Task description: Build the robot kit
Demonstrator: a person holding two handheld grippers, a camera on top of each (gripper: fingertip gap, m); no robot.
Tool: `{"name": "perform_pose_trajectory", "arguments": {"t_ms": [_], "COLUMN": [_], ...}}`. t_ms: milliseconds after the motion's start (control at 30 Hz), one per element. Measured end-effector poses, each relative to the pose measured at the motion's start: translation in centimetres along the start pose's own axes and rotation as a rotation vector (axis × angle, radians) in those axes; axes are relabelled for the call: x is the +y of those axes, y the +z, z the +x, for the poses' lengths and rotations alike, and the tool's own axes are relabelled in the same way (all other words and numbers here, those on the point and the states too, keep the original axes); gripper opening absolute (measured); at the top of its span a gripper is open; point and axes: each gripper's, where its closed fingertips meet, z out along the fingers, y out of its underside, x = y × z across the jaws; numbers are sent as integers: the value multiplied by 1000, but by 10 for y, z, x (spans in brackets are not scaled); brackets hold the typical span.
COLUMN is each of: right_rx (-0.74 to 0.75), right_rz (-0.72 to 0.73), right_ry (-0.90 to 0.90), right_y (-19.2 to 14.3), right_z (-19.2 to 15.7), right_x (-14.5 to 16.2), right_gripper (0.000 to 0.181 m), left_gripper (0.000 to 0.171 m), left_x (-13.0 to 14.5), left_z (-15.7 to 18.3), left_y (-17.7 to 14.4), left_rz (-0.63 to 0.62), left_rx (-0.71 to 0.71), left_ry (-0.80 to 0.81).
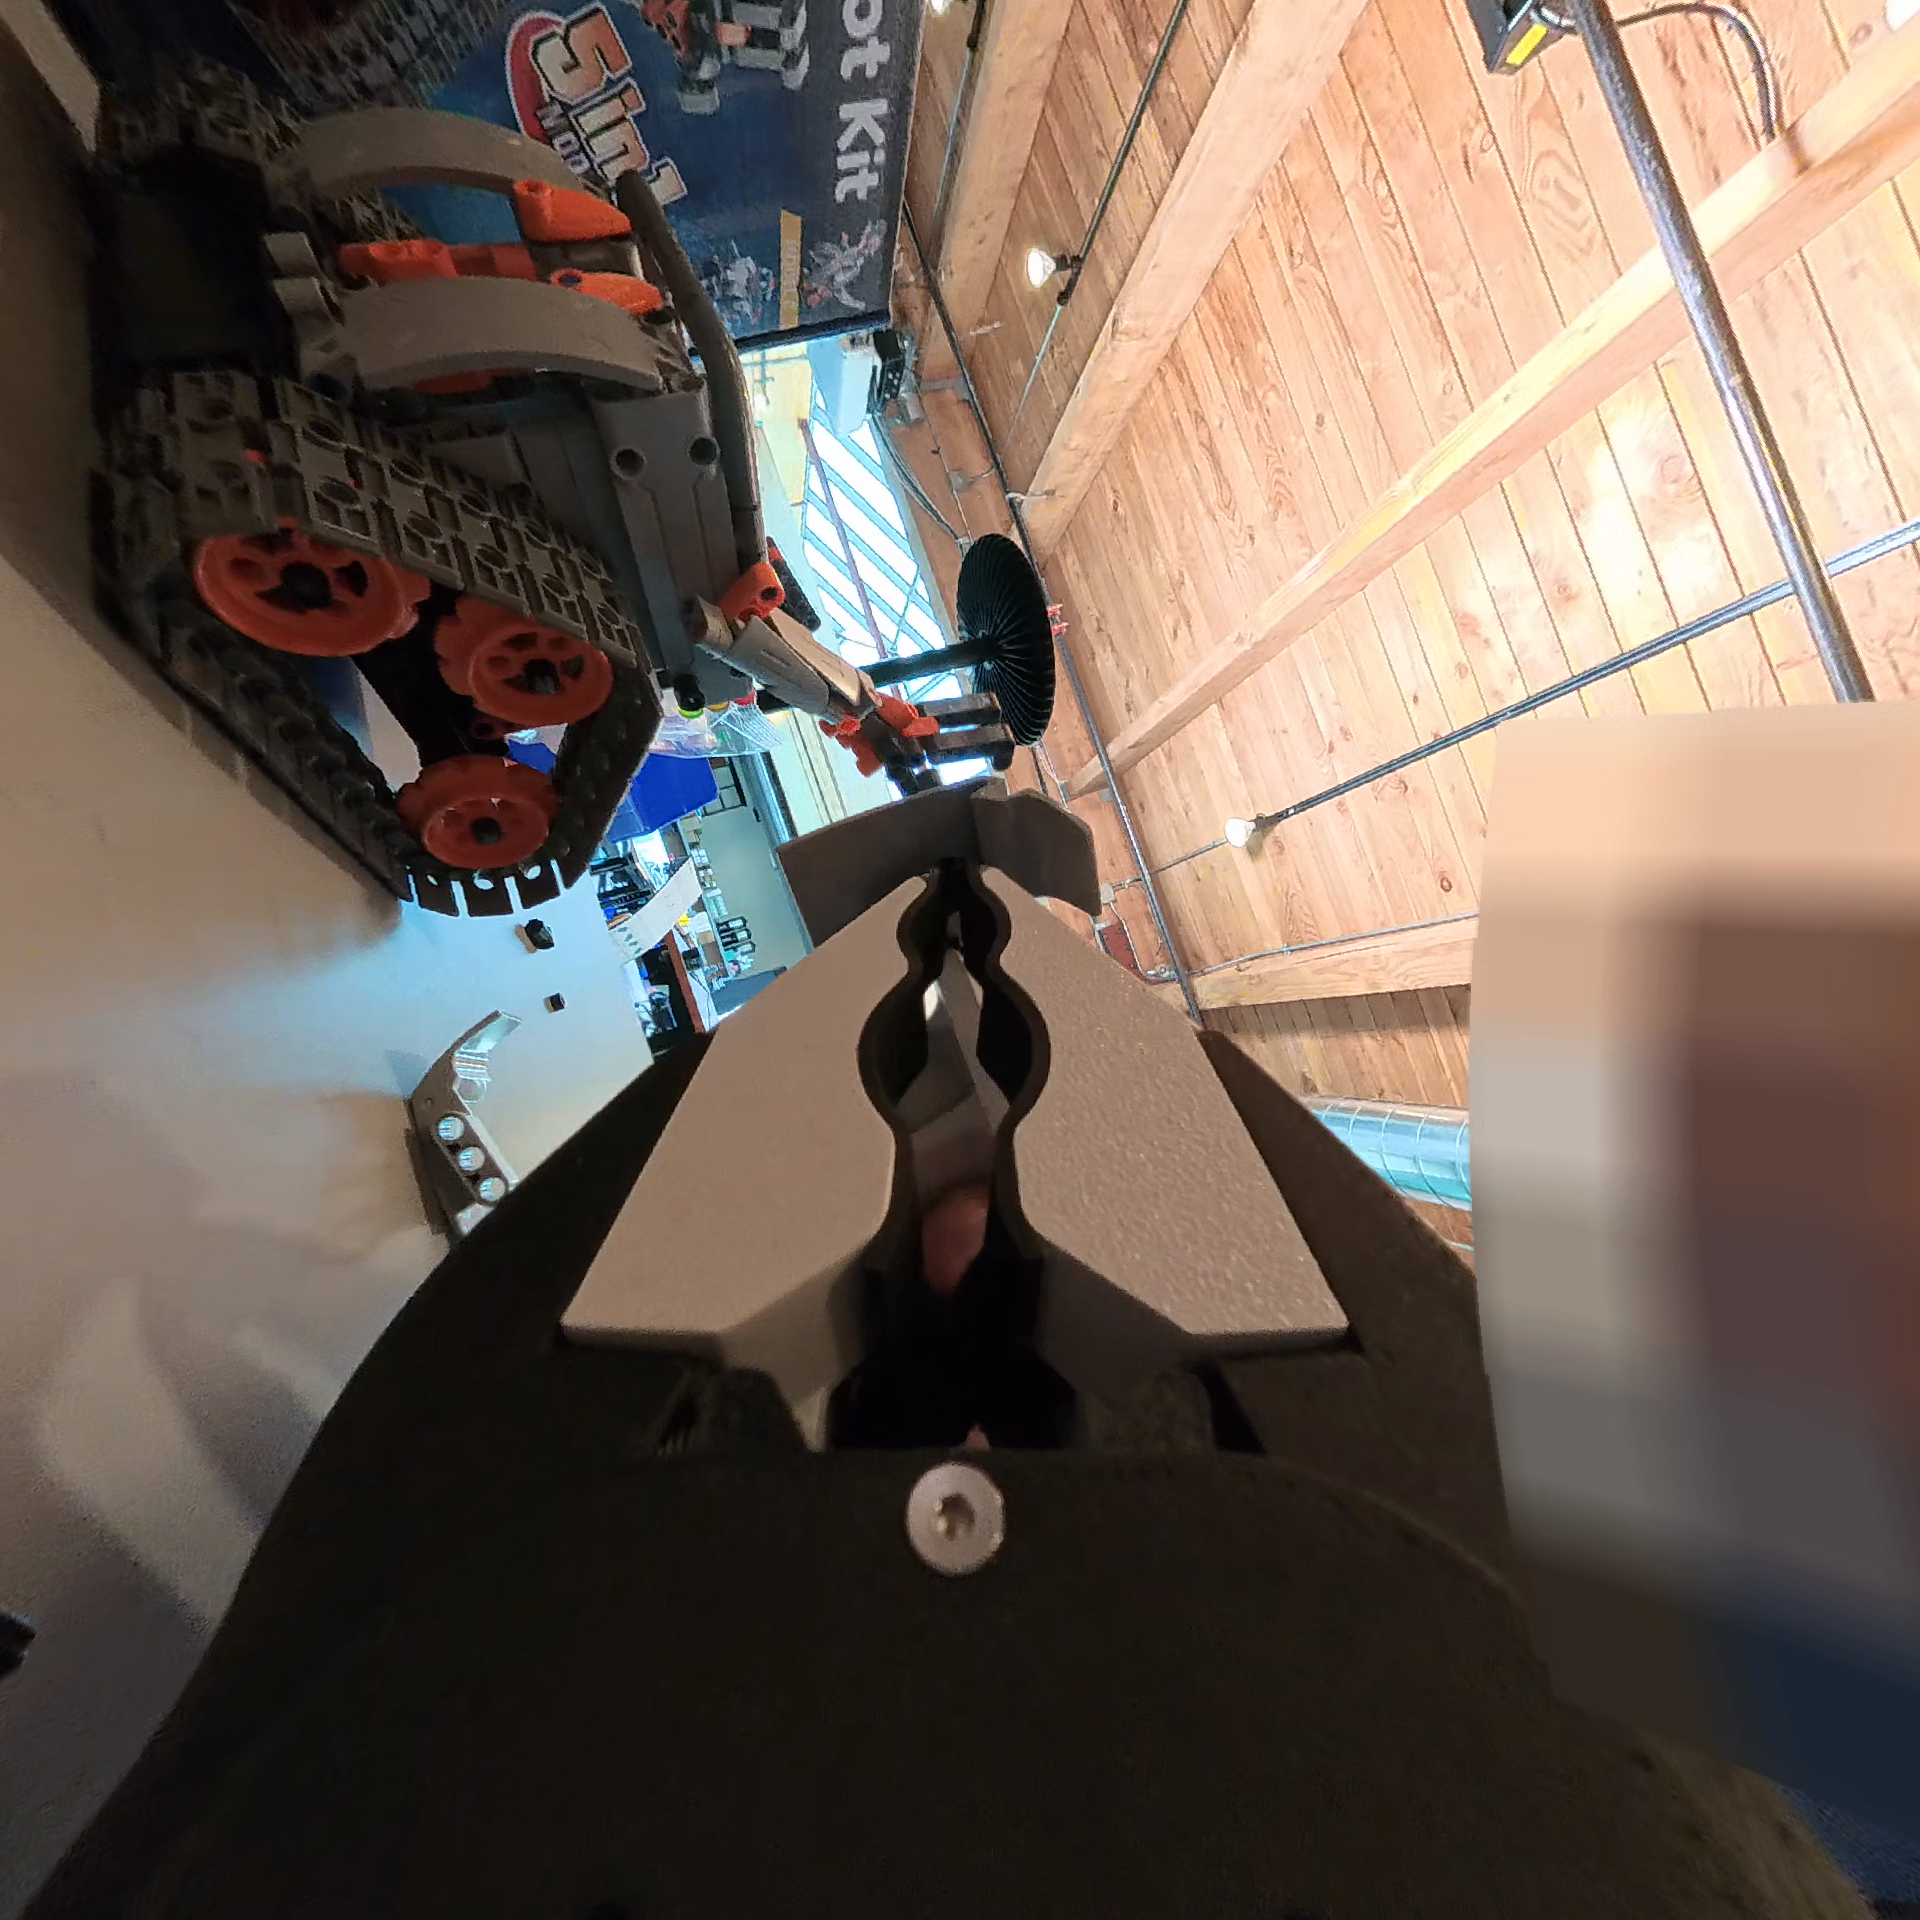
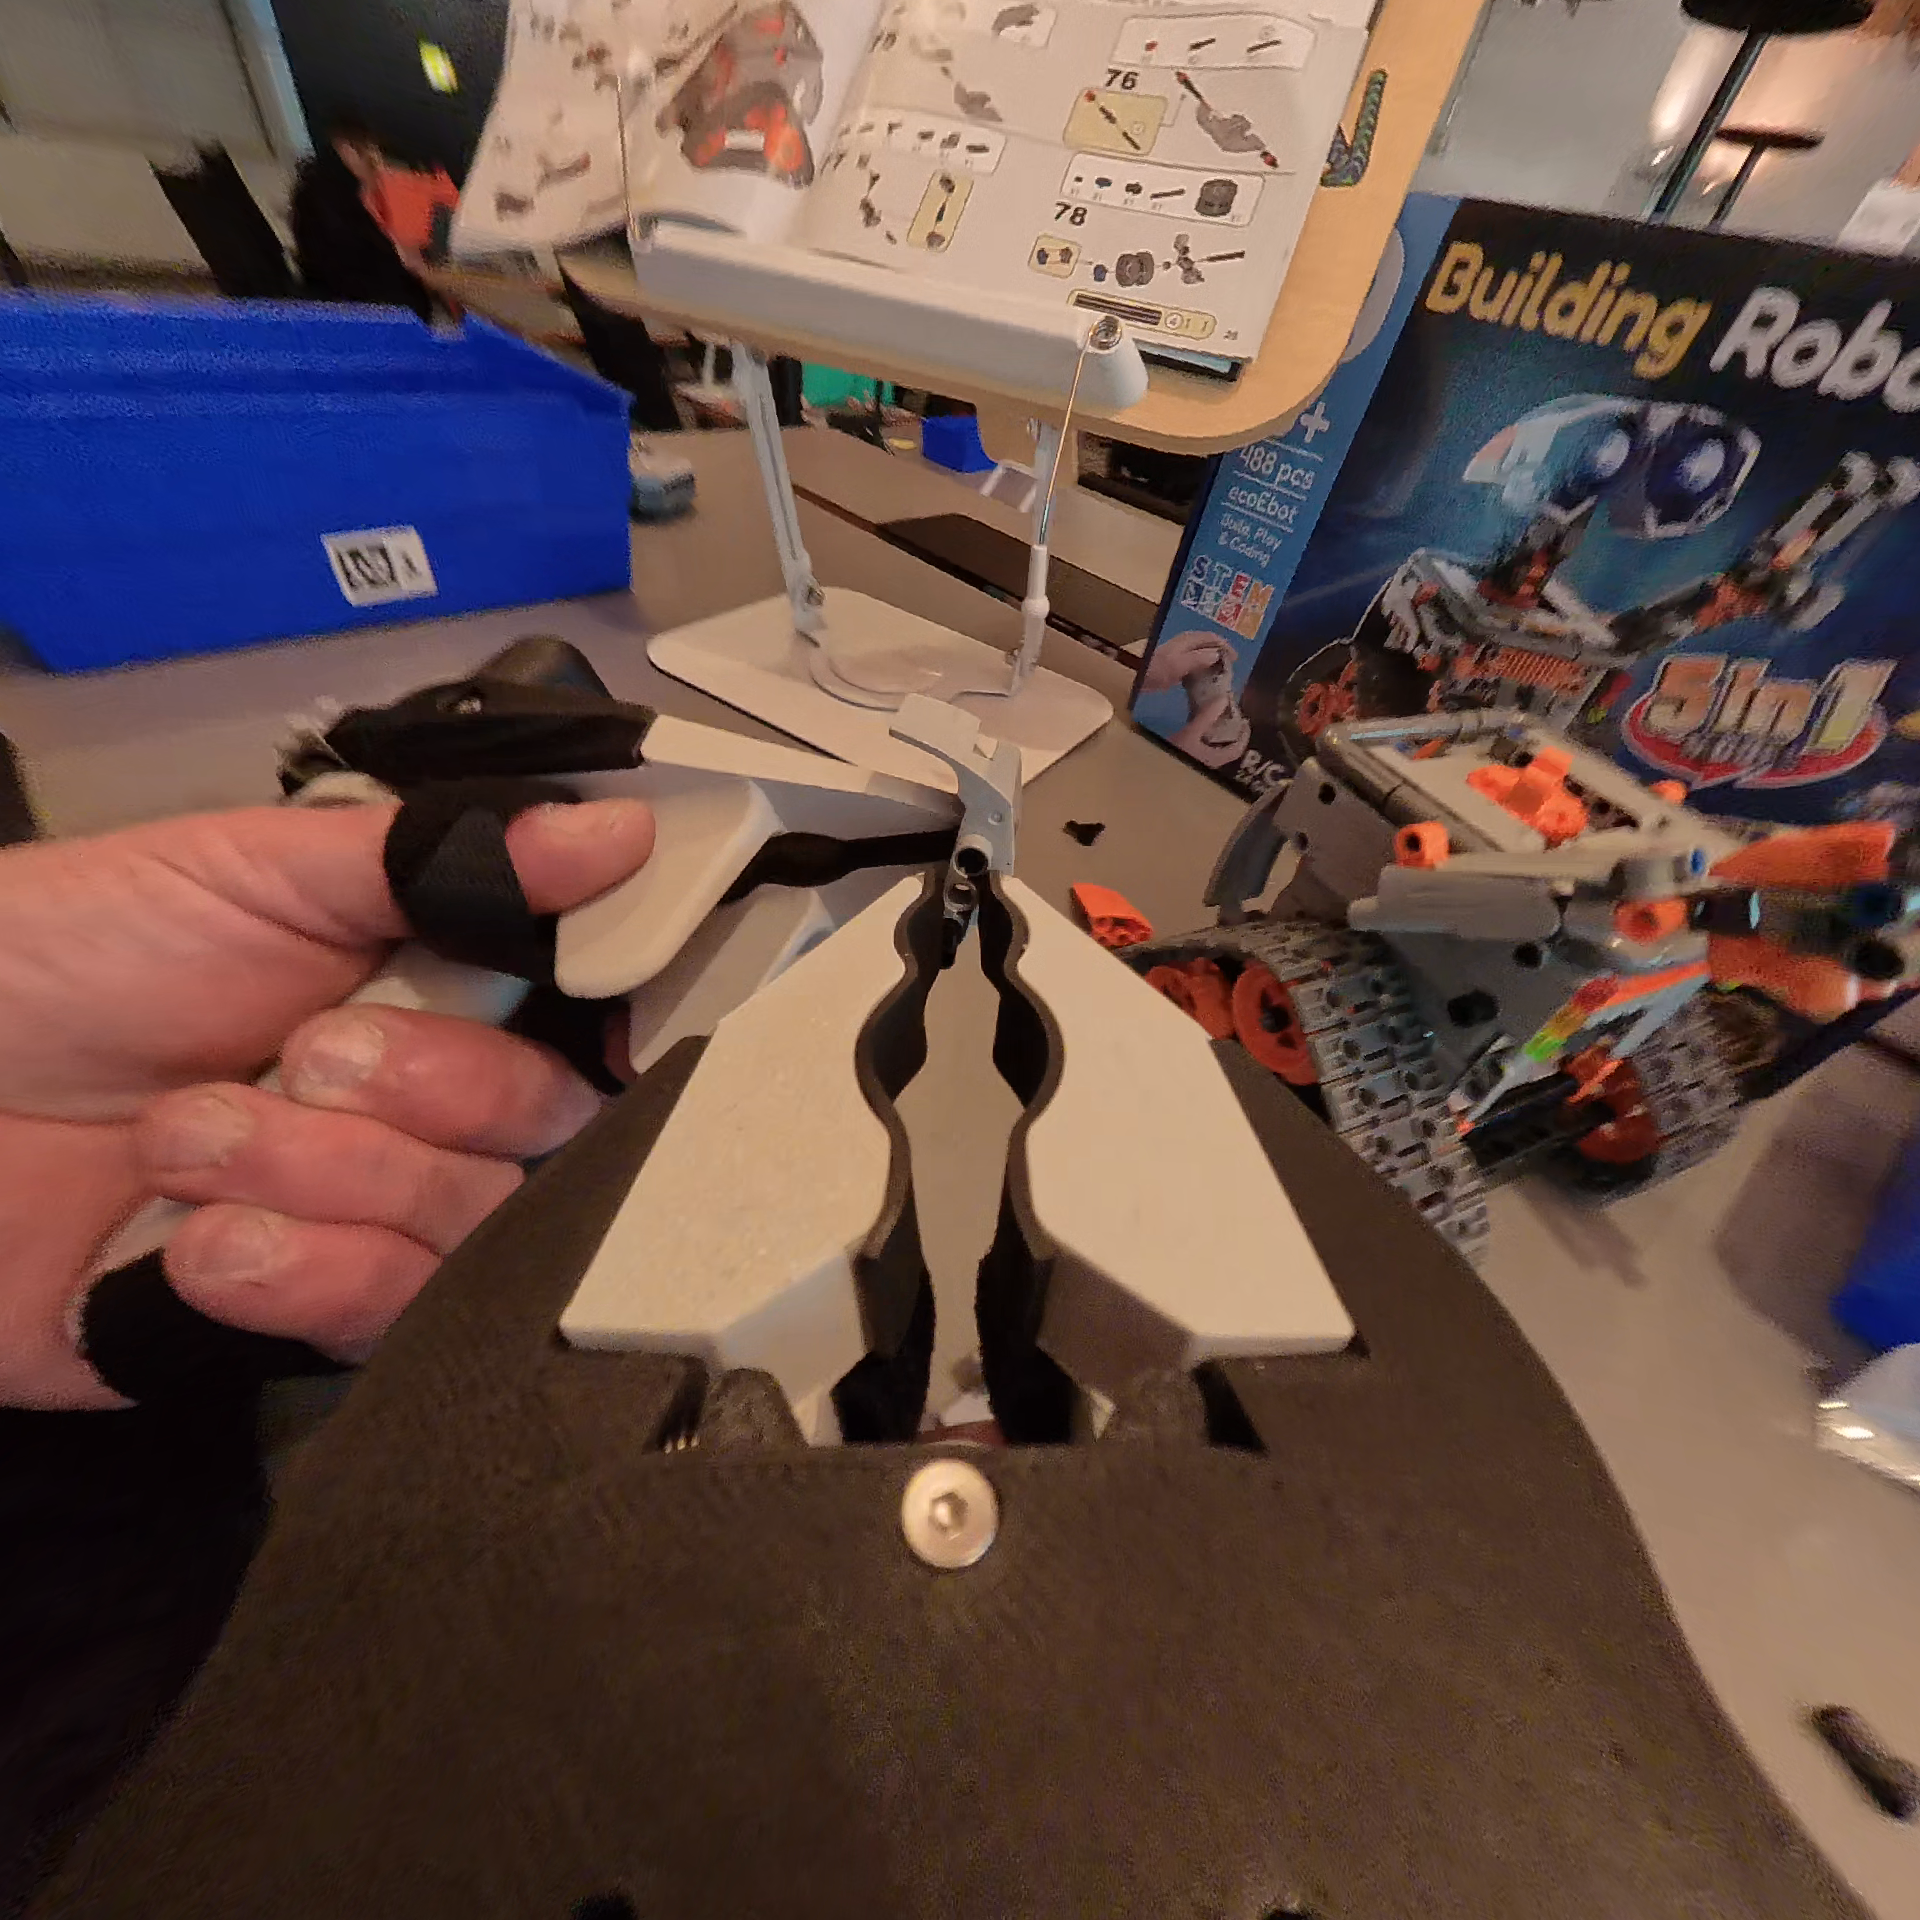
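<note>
My left gripper (image 1: pixel 951 878) is shut on a grey curved panel piece (image 1: pixel 1029 847) and holds it in the air. In the right wrist view this gripper (image 2: pixel 930 805) comes in from the left in a person's hand (image 2: pixel 260 1039), with the grey panel piece (image 2: pixel 982 774) at its tips. My right gripper (image 2: pixel 961 909) is shut on a small dark pin piece (image 2: pixel 958 902), which touches the lower end of the grey panel. A grey and orange tracked toy robot (image 2: pixel 1507 987) stands on the table to the right; it also shows in the left wrist view (image 1: pixel 416 499).
An open instruction booklet (image 2: pixel 935 135) rests on a white stand (image 2: pixel 883 675) behind the grippers. The kit's box (image 2: pixel 1610 468) stands behind the robot. A blue bin (image 2: pixel 291 468) is at back left. An orange part (image 2: pixel 1107 904), a black pin (image 2: pixel 1086 828) and another grey curved part (image 1: pixel 468 1122) lie on the table.
</note>
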Motion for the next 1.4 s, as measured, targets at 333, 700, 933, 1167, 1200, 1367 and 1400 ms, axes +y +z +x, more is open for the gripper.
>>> {"name": "perform_pose_trajectory", "arguments": {"t_ms": [333, 700, 933, 1167, 1200, 1367, 1400], "right_rx": [-75, -257, -347, -319, -317, -281, -266], "right_rz": [-133, -190, -334, -407, -423, -431, -422], "right_ry": [-217, 154, 62, -44, -82, -252, -308], "right_y": [10, -56, -57, -40, -38, -32, -32], "right_z": [-21, 29, 1, -21, -23, -20, -18], "right_x": [18, 40, 68, 87, 91, 97, 95], "right_gripper": [0, 2, 5, 16, 17, 13, 15], "left_gripper": [0, 17, 41, 30, 23, 21, 21], "left_x": [-6, -4, 28, 31, 31, 36, 40], "left_z": [-16, -24, -62, -102, -104, -102, -99], "left_y": [-14, -35, -57, -60, -59, -55, -54], "left_rz": [-50, -474, -1040, -1290, -1291, -1259, -1243], "left_rx": [-106, -366, -524, -597, -600, -594, -581], "left_ry": [93, 653, 1185, 1385, 1402, 1254, 1166]}}
